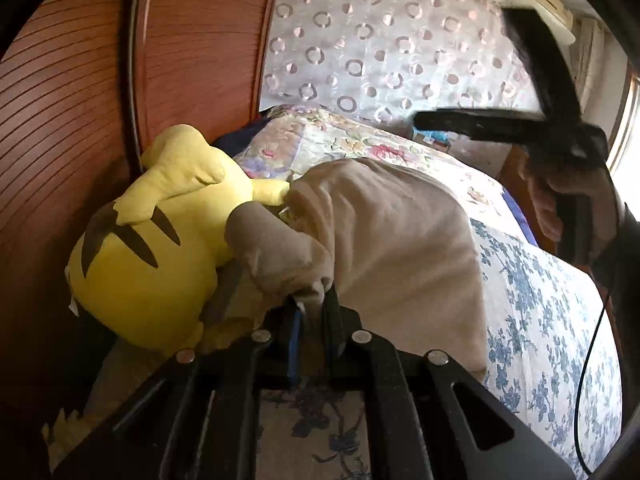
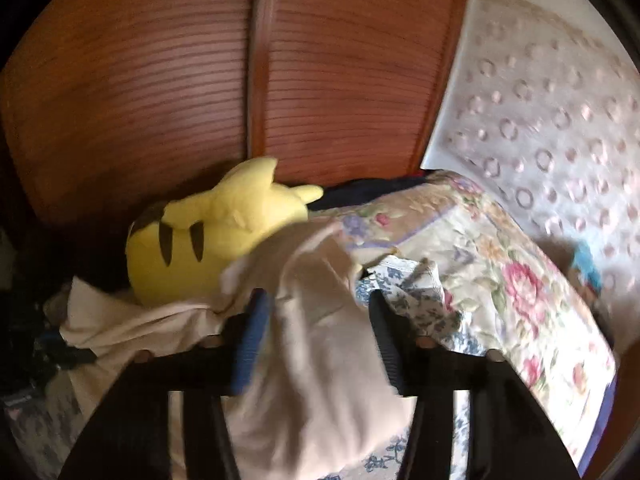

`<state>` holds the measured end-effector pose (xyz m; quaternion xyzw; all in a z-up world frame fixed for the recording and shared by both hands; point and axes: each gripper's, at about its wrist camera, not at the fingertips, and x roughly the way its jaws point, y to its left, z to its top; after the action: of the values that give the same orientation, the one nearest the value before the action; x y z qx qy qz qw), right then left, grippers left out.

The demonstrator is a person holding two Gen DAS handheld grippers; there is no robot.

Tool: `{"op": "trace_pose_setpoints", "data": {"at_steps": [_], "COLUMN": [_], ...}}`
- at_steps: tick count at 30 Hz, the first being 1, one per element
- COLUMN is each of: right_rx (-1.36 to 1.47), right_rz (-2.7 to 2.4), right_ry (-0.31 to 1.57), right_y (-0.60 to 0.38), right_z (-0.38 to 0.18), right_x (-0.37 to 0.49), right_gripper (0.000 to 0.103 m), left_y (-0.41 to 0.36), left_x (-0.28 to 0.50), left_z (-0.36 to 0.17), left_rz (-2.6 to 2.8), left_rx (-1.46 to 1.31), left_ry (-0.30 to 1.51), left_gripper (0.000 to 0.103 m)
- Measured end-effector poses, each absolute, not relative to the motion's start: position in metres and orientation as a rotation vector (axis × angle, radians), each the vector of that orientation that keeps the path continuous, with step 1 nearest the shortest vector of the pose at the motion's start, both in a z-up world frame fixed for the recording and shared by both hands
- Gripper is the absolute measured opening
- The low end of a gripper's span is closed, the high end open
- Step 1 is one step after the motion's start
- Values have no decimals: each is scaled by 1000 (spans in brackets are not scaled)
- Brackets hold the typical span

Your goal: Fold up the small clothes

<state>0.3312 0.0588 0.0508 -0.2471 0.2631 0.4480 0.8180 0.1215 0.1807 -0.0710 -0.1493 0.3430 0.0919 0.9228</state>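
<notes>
Pinched between the left gripper [image 1: 316,300] jaws, the beige garment [image 1: 392,240] spreads toward one o'clock; right gripper [image 2: 316,300] jaws stand apart, cloth between them.

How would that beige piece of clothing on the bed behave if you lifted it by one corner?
Probably floppy: the beige garment bunches into soft folds where the left gripper pinches it, and the rest drapes over the floral bedspread. It looks thin and light, so it would likely hang limp and trail. Between the open fingers of the right gripper it lies slack, holding no shape.
</notes>
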Motion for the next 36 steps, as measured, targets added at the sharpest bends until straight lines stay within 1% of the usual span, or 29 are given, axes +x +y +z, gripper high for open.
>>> {"op": "trace_pose_setpoints", "data": {"at_steps": [2,4,5,7,8,9,11,12,13,15,26,28,33,36], "right_rx": [-484,-436,-418,-390,-383,-375,-353,-343,-335,-315,-177,-158,-116,-69], "right_rz": [934,909,899,884,873,866,846,840,831,817,687,653,579,525], "right_ry": [563,569,577,584,585,585,591,592,589,583,517,510,483,460], "right_y": [48,33,26,16,11,6,-4,-7,-11,-21,-102,-116,-146,-166], "right_z": [50,49,48,44,43,42,42,42,42,44,55,56,57,61], "right_x": [325,318,314,306,302,297,287,282,275,260,165,148,103,75], "right_gripper": [55,55,55,55,55,55,55,55,55,55,55,57,70,76], "left_y": [182,184,185,187,187,185,182,178,173,165,101,89,63,46], "left_x": [116,112,111,106,104,102,100,98,97,95,87,84,81,78], "left_z": [-69,-68,-67,-64,-61,-58,-51,-48,-44,-38,-10,-5,7,17], "left_rz": [192,202,205,208,206,206,201,192,181,162,53,32,-14,-48], "left_rx": [-312,-305,-302,-297,-292,-284,-257,-238,-220,-194,-87,-76,-59,-51], "left_ry": [688,677,673,662,653,643,630,623,610,593,541,531,504,483], "left_gripper": [15,25,27,37,41,42,50,63,73,81,83,83,83,83]}}
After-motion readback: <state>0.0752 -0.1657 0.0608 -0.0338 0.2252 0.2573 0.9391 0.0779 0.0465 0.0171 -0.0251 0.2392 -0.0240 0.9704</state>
